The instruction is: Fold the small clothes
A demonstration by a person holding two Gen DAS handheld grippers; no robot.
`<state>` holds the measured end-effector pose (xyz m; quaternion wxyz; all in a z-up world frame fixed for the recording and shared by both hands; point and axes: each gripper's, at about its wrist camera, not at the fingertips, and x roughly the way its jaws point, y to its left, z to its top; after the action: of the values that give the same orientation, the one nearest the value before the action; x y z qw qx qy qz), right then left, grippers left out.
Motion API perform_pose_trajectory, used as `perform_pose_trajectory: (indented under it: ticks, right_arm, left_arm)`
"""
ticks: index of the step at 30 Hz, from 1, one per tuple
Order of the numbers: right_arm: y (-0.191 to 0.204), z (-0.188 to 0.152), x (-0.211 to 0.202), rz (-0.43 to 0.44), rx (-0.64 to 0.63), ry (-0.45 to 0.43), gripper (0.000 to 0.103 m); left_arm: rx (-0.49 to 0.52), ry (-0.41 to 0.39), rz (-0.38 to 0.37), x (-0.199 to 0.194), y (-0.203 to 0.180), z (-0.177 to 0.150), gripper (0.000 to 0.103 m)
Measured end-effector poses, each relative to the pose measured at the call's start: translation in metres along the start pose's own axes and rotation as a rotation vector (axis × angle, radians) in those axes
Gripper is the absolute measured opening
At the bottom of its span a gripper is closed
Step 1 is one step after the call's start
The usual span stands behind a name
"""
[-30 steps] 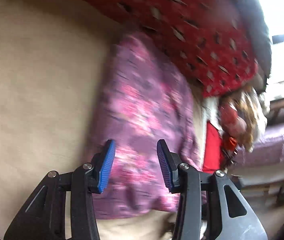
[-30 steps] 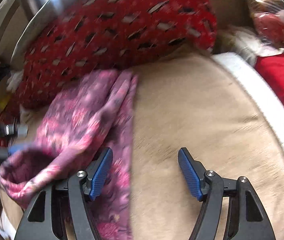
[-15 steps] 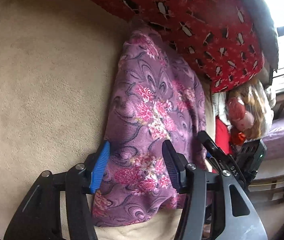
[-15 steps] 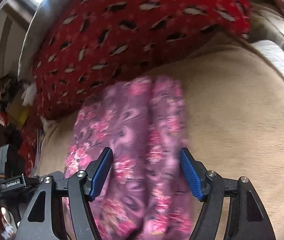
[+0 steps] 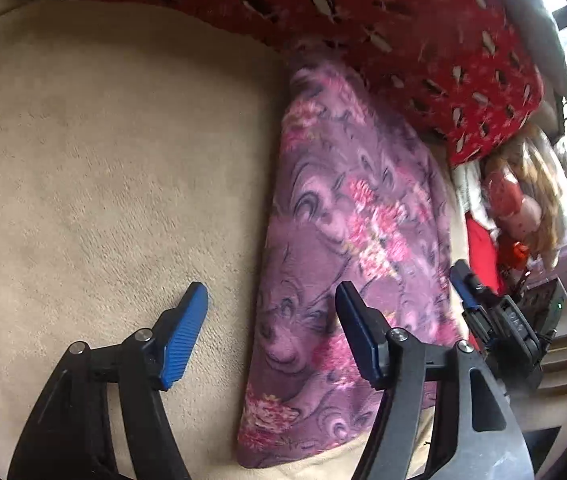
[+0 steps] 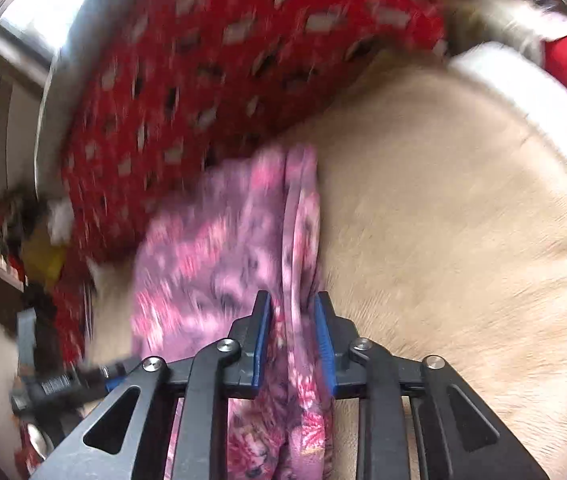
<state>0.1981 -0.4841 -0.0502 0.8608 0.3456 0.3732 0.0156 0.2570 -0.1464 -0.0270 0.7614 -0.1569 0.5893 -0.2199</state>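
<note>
The folded purple floral fabric garment [image 5: 347, 248] is lying on the beige plush bed cover [image 5: 103, 160], its far end tucked against the red patterned pillow [image 5: 403, 28]. The left gripper [image 5: 271, 332] is hovering low over the garment's near edge, its fingers apart and opening, one blue pad [image 5: 181, 340] above the bare cover, the other above the cloth. The right gripper [image 6: 293, 344] is closing, its fingers drawing in on a raised fold of the garment [image 6: 219, 248], the cloth bunching between the blue pads [image 6: 261, 344]
</note>
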Motion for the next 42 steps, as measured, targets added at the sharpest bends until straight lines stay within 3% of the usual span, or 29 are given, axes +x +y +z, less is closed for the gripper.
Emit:
perform_pose_trajectory:
  ticks: [2,5,7,9,10,12,14,17,18,22,25,26,27,28,29,32,34,36,37,39,42]
  right_arm:
    - [0.007,0.009,-0.008,0.029,-0.006,-0.043,0.030]
    - [0.024,0.017,0.008,0.030,-0.071,0.010,0.042]
    - [0.034,0.019,0.032,-0.028,-0.135,0.068,0.043]
    - [0.041,0.018,0.052,-0.093,-0.182,0.126,0.028]
    - [0.044,0.018,0.051,-0.086,-0.212,0.108,0.009]
    - [0.046,0.021,0.031,-0.017,-0.239,-0.005,0.008]
    - [0.028,0.022,0.026,-0.001,-0.161,-0.060,0.008]
    - [-0.012,0.012,0.054,-0.033,-0.038,0.050,0.007]
    - [-0.013,0.012,0.048,-0.018,-0.030,0.035,0.008]
    - [-0.006,0.007,0.008,0.068,-0.021,0.009,0.018]
    - [-0.007,-0.016,-0.010,0.062,-0.087,0.055,0.045]
    - [-0.008,-0.026,-0.011,0.042,-0.099,0.078,0.046]
    - [-0.009,-0.035,-0.009,0.015,-0.111,0.114,0.042]
    - [-0.007,-0.040,-0.006,-0.002,-0.131,0.141,0.017]
    - [-0.002,-0.045,-0.009,0.005,-0.162,0.133,0.009]
    - [0.001,-0.048,-0.038,0.072,-0.166,-0.009,0.009]
    - [-0.013,-0.059,-0.019,-0.001,-0.145,0.085,0.009]
    - [-0.018,-0.067,-0.005,-0.038,-0.142,0.159,0.010]
    - [-0.016,-0.062,-0.010,-0.036,-0.139,0.141,0.018]
    - [-0.005,-0.044,-0.025,-0.035,-0.142,0.050,0.019]
    - [0.011,-0.009,-0.027,0.015,-0.110,-0.036,0.047]
  left_arm:
    - [-0.029,0.001,-0.031,-0.002,0.003,0.004,0.066]
    - [-0.048,0.013,-0.042,0.002,0.000,0.009,0.066]
    - [-0.031,0.018,-0.033,0.004,-0.008,0.013,0.066]
    - [0.003,0.000,-0.024,0.002,-0.018,0.016,0.066]
    - [0.018,-0.014,-0.016,0.001,-0.021,0.017,0.066]
    - [0.045,-0.039,0.030,0.007,-0.023,0.020,0.066]
    - [0.050,-0.019,0.084,0.023,-0.020,0.022,0.071]
    - [0.048,0.002,0.092,0.029,-0.019,0.023,0.074]
    - [0.067,-0.004,0.086,0.021,-0.022,0.021,0.074]
    - [0.105,-0.012,0.056,-0.006,-0.021,-0.002,0.074]
    - [0.138,-0.006,0.072,-0.010,-0.019,-0.028,0.074]
    - [0.145,0.017,0.088,-0.003,-0.019,-0.036,0.074]
    - [0.149,0.045,0.098,0.004,-0.018,-0.043,0.074]
    - [0.150,0.051,0.106,0.007,-0.018,-0.045,0.074]
    - [0.160,0.038,0.119,0.007,-0.019,-0.050,0.074]
    - [0.204,0.025,0.159,0.007,-0.024,-0.058,0.074]
    - [0.220,0.043,0.167,0.005,-0.027,-0.059,0.074]
    - [0.219,0.038,0.137,-0.006,-0.026,-0.057,0.074]
    - [0.216,0.015,0.113,-0.015,-0.026,-0.053,0.074]
    - [0.201,-0.025,0.090,-0.028,-0.026,-0.038,0.074]
    - [0.186,-0.050,0.105,-0.026,-0.038,-0.001,0.074]
